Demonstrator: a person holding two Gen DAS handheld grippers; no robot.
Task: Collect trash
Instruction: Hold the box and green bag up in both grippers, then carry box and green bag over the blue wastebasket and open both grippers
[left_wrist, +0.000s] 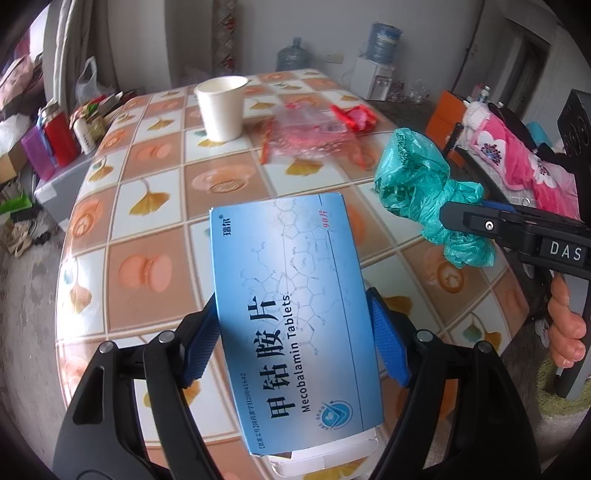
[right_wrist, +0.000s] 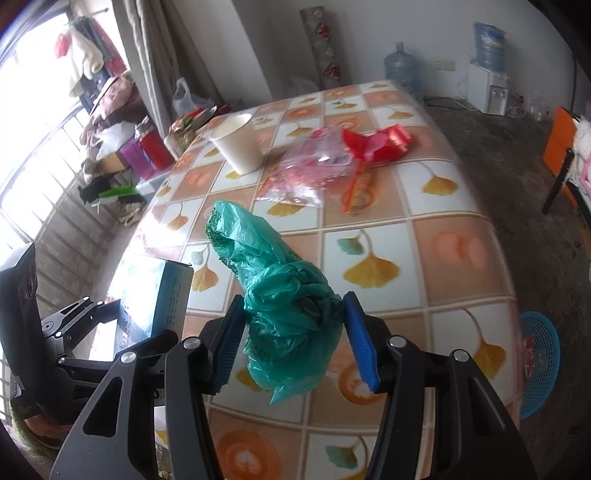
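Daylight floods in through the window (right_wrist: 33, 155), blown out white (table (right_wrist: 461, 258) edges smear), fisheye corners bend dark.

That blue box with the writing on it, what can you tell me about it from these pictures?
The blue box is a flat cardboard medicine carton, pale blue fading to white, printed with Chinese characters, "Mecobalamin Tablets" and a faint chemical diagram. Its near end is open, showing white inner flaps. It is held clear of the patterned table, tilted, clamped by its long sides between the left gripper's blue-padded fingers. Nothing else touches it.
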